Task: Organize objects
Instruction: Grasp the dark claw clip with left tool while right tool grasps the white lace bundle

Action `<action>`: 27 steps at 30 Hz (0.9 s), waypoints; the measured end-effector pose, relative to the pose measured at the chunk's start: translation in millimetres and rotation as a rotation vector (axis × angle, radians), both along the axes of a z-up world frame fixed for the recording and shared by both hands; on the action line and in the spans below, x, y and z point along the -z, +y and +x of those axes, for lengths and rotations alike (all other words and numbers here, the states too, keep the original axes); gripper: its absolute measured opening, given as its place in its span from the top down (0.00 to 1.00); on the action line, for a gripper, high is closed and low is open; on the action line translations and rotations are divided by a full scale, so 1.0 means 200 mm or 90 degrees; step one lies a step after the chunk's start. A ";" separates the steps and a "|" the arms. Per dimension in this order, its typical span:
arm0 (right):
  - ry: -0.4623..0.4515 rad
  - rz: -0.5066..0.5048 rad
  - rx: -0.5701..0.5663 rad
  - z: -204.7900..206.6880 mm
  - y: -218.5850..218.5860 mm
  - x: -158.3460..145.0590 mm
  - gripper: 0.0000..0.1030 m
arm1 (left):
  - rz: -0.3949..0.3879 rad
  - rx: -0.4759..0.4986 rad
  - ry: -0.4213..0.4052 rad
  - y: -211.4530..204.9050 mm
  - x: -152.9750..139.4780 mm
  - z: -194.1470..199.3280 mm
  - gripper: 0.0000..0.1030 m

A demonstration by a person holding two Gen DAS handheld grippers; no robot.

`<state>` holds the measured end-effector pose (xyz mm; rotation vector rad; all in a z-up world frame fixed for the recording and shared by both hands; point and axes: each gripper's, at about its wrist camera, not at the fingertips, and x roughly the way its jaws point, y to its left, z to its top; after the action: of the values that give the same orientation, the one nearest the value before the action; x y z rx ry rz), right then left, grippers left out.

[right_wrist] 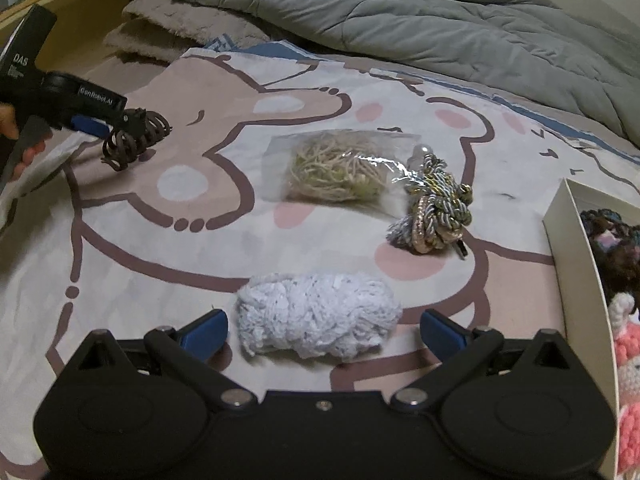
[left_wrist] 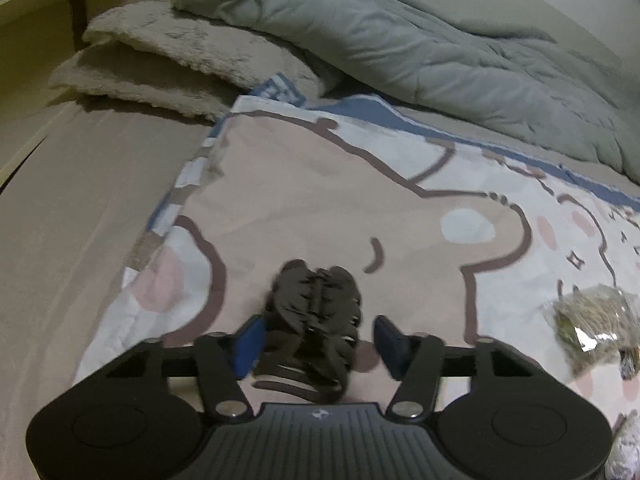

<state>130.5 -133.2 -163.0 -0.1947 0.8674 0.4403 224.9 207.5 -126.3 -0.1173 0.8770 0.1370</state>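
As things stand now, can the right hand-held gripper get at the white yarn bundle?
Probably yes. The white yarn bundle lies just ahead of the open right hand-held gripper, between its spread fingers, with nothing lying across the way.

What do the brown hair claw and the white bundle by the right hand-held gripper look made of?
Hair claw: likely hard plastic, smooth, slightly glossy curved teeth. White bundle: seemingly soft yarn or chenille, matte, fuzzy looped strands.
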 end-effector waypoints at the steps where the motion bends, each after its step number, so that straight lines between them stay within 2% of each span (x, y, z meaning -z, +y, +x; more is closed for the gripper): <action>1: 0.000 -0.001 0.000 0.01 0.00 0.00 0.00 | -0.003 -0.006 -0.001 0.01 0.00 0.00 0.53; 4: 0.013 -0.002 0.002 0.03 0.00 0.01 0.00 | -0.006 -0.007 -0.006 0.04 0.00 -0.01 0.55; 6: 0.042 -0.004 0.016 0.06 -0.01 0.02 0.00 | -0.002 0.000 -0.009 0.04 0.00 -0.01 0.56; 8: 0.052 0.015 0.028 0.06 -0.03 0.02 0.01 | 0.004 0.007 -0.012 0.03 0.00 -0.01 0.59; 10: 0.053 0.029 0.027 0.07 -0.05 0.01 0.09 | 0.009 0.011 -0.016 0.02 -0.01 -0.02 0.63; 12: 0.053 0.039 0.010 0.06 -0.04 -0.01 0.22 | 0.013 0.017 -0.017 0.01 -0.02 -0.02 0.63; 17: 0.042 0.019 -0.011 0.04 -0.01 -0.04 0.24 | 0.022 0.026 -0.015 -0.02 -0.02 -0.03 0.63; 20: 0.044 0.017 -0.024 0.02 -0.01 -0.04 0.24 | -0.006 0.007 -0.018 0.00 -0.03 -0.02 0.59; 22: 0.048 0.018 -0.030 0.02 0.00 -0.04 0.24 | -0.034 -0.010 -0.019 0.00 -0.03 -0.01 0.45; 27: 0.047 0.016 -0.028 0.01 0.00 -0.04 0.24 | -0.030 -0.038 -0.013 -0.02 -0.01 0.04 0.46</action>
<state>133.3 -133.3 -154.3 -0.1757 0.9302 0.5025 232.3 203.8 -124.2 -0.1884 0.8572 0.1711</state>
